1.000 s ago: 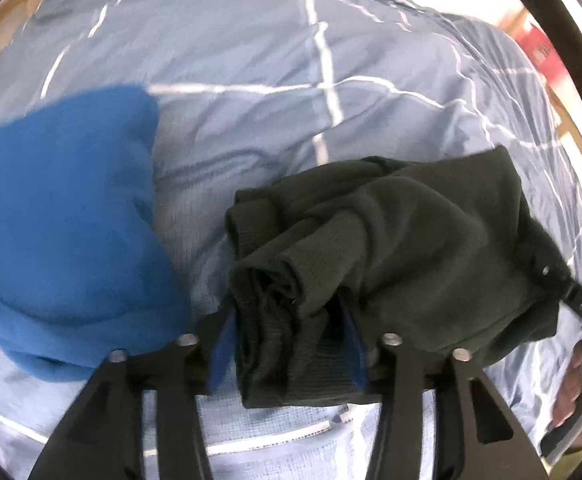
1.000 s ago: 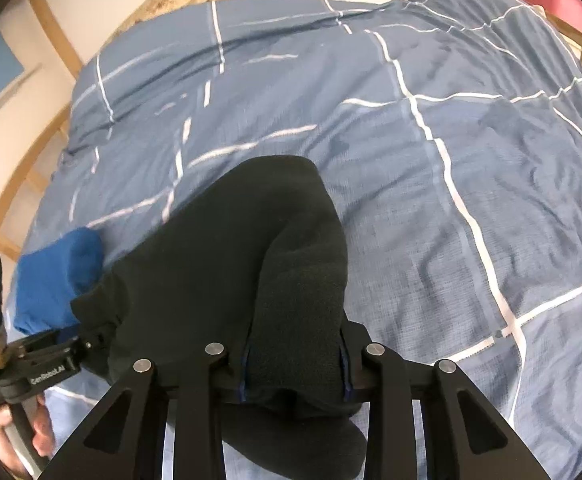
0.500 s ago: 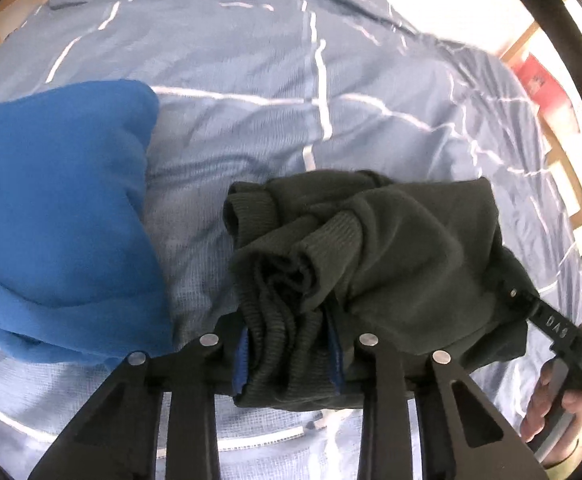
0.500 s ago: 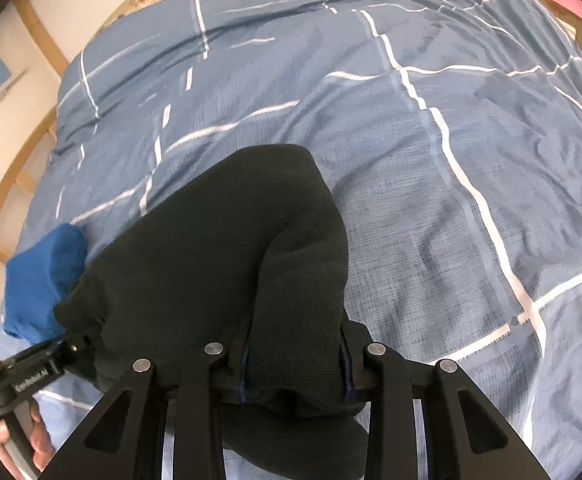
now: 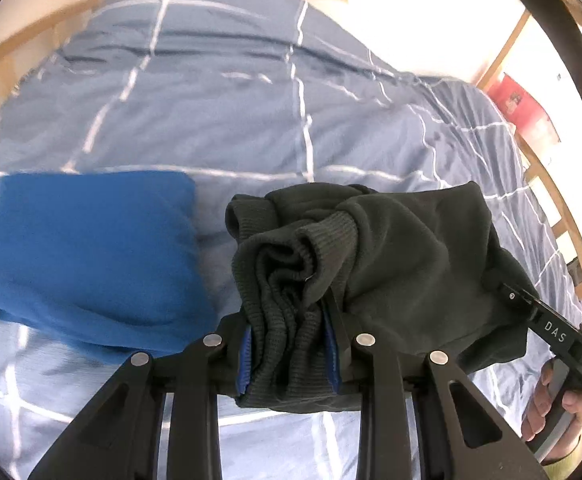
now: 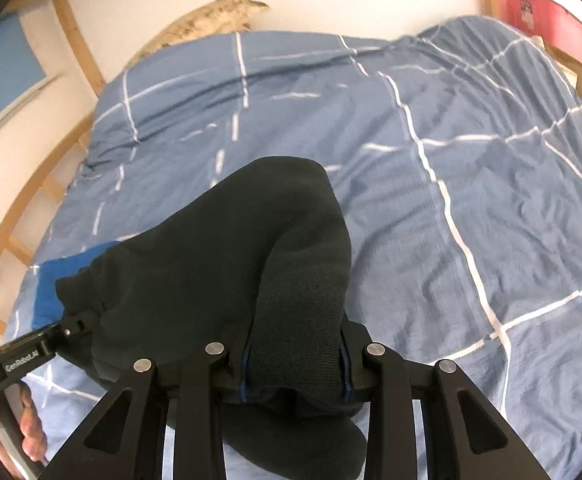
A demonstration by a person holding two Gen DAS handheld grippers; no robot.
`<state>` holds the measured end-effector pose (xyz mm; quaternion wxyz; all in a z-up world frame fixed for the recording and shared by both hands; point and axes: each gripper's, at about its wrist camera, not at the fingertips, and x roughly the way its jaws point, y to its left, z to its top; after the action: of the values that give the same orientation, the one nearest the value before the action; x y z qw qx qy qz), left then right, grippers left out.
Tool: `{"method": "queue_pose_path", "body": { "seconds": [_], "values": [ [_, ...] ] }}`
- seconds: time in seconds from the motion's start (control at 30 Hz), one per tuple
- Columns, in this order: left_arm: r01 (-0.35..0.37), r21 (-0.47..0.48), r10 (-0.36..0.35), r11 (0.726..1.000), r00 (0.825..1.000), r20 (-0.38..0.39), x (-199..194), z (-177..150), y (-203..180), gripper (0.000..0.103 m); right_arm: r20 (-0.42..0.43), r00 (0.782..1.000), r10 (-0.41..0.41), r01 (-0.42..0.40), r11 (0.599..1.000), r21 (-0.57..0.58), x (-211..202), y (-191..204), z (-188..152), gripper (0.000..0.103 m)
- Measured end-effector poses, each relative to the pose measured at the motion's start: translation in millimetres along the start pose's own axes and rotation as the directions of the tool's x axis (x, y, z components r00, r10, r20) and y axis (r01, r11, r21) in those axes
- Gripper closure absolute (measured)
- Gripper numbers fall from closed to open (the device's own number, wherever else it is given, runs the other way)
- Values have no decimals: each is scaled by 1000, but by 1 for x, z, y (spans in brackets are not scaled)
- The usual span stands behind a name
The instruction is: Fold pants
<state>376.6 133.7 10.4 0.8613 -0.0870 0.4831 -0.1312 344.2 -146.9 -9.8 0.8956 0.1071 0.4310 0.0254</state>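
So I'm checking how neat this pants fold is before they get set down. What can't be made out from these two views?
- Left wrist view: dark pants bunch between the left gripper fingers; layers underneath hidden.
- Right wrist view: pants' lower end drops behind the right gripper, cut off by the bottom edge.
- Right wrist view: blue folded cloth mostly covered by pants.
- Both: bedspread beneath pants unseen.

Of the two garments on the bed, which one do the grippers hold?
The dark knitted pants, clamped by both grippers; the folded bright blue garment lies untouched on the bed cover.
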Motion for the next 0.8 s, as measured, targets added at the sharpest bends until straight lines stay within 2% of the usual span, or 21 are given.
{"method": "queue_pose_path", "body": {
  "seconds": [0.2, 0.4, 0.57, 0.8],
  "values": [
    [-54, 7, 54, 999, 996, 68, -59, 14, 30, 75, 36, 998, 52, -51, 998, -36, -23, 47, 8, 70],
    [-129, -19, 130, 992, 984, 121, -108, 29, 84, 75, 54, 990, 130, -126, 989, -71, -29, 115, 18, 70],
    [-170, -70, 177, 983, 977, 116, -118, 35, 139, 75, 49, 983, 178, -172, 978, -114, -19, 171, 21, 71],
    [-193, -127, 202, 973, 978, 59, -93, 37, 203, 77, -9, 980, 196, -195, 969, -152, 26, 229, 14, 71]
  ]
}}
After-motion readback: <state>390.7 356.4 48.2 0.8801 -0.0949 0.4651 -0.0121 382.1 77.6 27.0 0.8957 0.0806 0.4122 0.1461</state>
